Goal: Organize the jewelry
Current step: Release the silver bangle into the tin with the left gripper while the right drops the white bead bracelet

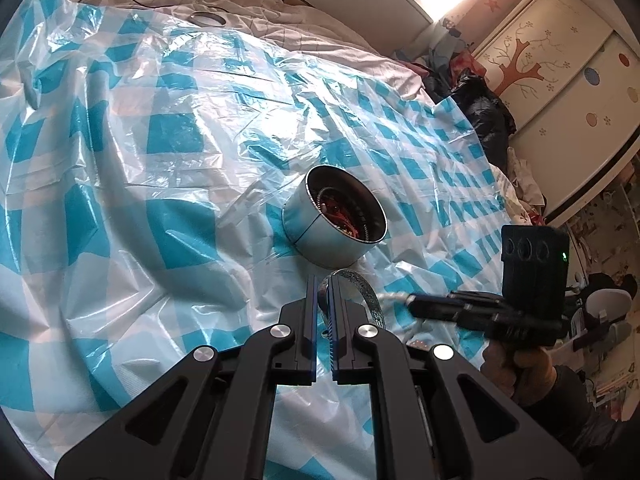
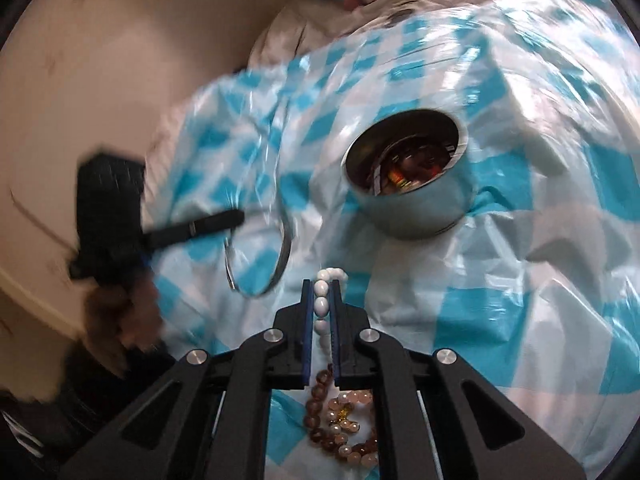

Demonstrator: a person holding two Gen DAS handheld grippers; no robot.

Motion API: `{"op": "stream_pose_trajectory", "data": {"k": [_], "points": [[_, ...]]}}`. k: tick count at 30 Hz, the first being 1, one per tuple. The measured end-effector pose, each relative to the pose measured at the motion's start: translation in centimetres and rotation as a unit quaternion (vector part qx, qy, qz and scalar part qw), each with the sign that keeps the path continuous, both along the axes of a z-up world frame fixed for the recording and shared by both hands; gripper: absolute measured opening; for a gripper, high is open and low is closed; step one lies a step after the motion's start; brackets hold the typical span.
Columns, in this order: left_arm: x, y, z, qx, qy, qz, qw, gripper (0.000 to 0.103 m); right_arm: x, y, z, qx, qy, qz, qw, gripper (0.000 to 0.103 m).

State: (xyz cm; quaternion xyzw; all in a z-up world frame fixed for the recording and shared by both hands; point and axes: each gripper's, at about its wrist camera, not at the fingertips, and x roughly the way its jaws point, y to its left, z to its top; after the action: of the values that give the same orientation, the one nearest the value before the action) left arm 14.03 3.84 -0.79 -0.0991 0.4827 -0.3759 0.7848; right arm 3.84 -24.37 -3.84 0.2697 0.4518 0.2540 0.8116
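Note:
A round silver tin (image 1: 320, 228) (image 2: 416, 216) stands open on the blue-and-white checked plastic sheet (image 1: 120, 160), with red and dark jewelry inside. In front of the tin, my left gripper (image 1: 323, 280) is shut on a thin silver bangle (image 1: 370, 298); the right wrist view shows that bangle (image 2: 282, 256) hanging from the left gripper (image 2: 240, 216). My right gripper (image 2: 323, 284) is shut on a white bead bracelet (image 2: 322, 305), just short of the tin. Brown and pink bead bracelets (image 2: 344, 420) lie on the sheet under the right gripper. Blur smears the left half of the right wrist view.
The sheet covers a bed with pale quilted bedding. The tin's lid (image 1: 208, 19) lies far back on the bedding. A pile of dark clothes (image 1: 480, 108) and a white painted wardrobe (image 1: 560, 64) stand past the bed's right side. A person's hand (image 1: 516, 364) holds the right gripper.

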Motion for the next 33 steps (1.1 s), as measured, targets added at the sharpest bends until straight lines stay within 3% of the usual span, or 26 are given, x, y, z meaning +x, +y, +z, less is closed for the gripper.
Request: {"op": "stream_pose_trajectory", "data": {"k": [7, 14, 21, 26, 28, 29, 30, 31, 33], "points": [[0.2, -1.2, 1.0, -0.018, -0.007, -0.002, 0.9998, 0.004, 0.1, -3.6, 1.9, 0.082, -0.019, -0.055, 0.995, 0.008], [1.3, -2.8, 2.0, -0.052, -0.017, 0.014, 0.9984, 0.004, 0.5, -5.0, 4.2, 0.119, -0.064, -0.084, 0.987, 0.008], [2.7, -4.3, 2.3, -0.071, -0.020, 0.035, 0.9967, 0.004, 3.2, -5.0, 4.1, 0.146, -0.068, -0.113, 0.980, 0.008], [3.8, -5.7, 2.4, -0.083, -0.028, 0.048, 0.9949, 0.004, 4.4, -4.3, 4.4, 0.122, -0.083, -0.130, 0.980, 0.008], [4.6, -7.2, 2.0, -0.050, -0.042, 0.056, 0.9962, 0.005, 5.3, -3.3, 4.3, 0.071, -0.083, -0.138, 0.984, 0.010], [4.8, -7.7, 1.8, -0.030, -0.046, 0.057, 0.9968, 0.005, 5.9, -2.8, 3.9, 0.049, -0.072, -0.137, 0.987, 0.015], [5.1, -8.6, 1.1, 0.010, -0.049, 0.058, 0.9971, 0.006, 6.6, -2.3, 3.1, 0.026, -0.048, -0.137, 0.989, 0.038], [5.3, -9.0, 0.6, 0.035, -0.048, 0.059, 0.9965, 0.007, 6.9, -2.1, 2.4, 0.018, -0.032, -0.144, 0.989, 0.050], [5.3, -9.0, 0.2, 0.048, -0.042, 0.057, 0.9963, 0.008, 7.1, -2.2, 1.8, 0.025, -0.021, -0.146, 0.989, 0.050]]}}
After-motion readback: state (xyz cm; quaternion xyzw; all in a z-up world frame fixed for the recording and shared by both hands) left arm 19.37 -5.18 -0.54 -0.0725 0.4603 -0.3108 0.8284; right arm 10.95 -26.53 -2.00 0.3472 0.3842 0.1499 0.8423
